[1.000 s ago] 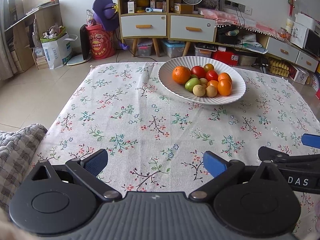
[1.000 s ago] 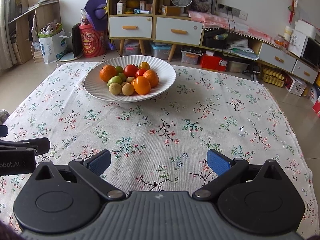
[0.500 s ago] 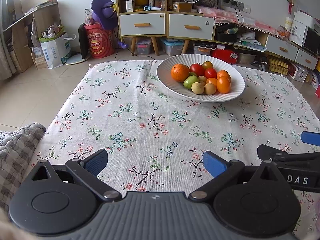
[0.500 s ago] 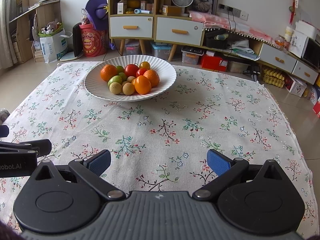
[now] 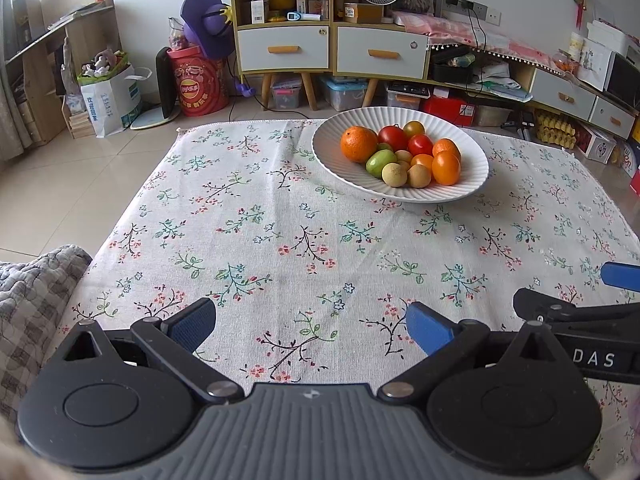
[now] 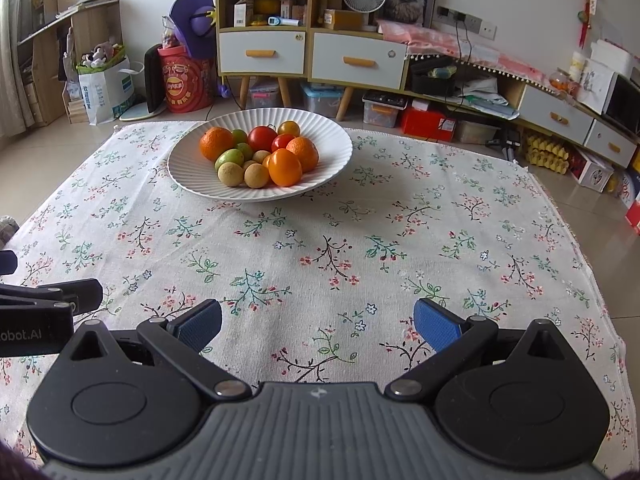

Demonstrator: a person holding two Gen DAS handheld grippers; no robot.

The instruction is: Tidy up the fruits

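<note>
A white ribbed bowl (image 5: 468,152) stands at the far side of the table and holds several fruits: oranges (image 5: 359,144), red tomatoes (image 5: 393,138), a green fruit (image 5: 379,162) and small tan round fruits (image 5: 394,175). The bowl also shows in the right wrist view (image 6: 332,136), with an orange (image 6: 285,167) at its front. My left gripper (image 5: 310,326) is open and empty, low over the near part of the table. My right gripper (image 6: 318,324) is open and empty, beside it on the right. Both are well short of the bowl.
The table wears a floral cloth (image 5: 280,220). A quilted grey cushion (image 5: 28,292) lies at the near left corner. Cabinets with drawers (image 5: 332,48), a red tub (image 5: 200,80) and boxes stand on the floor beyond the table.
Both grippers have drifted slightly, so the bowl sits a little lower and nearer in the views. Both stay open and empty.
</note>
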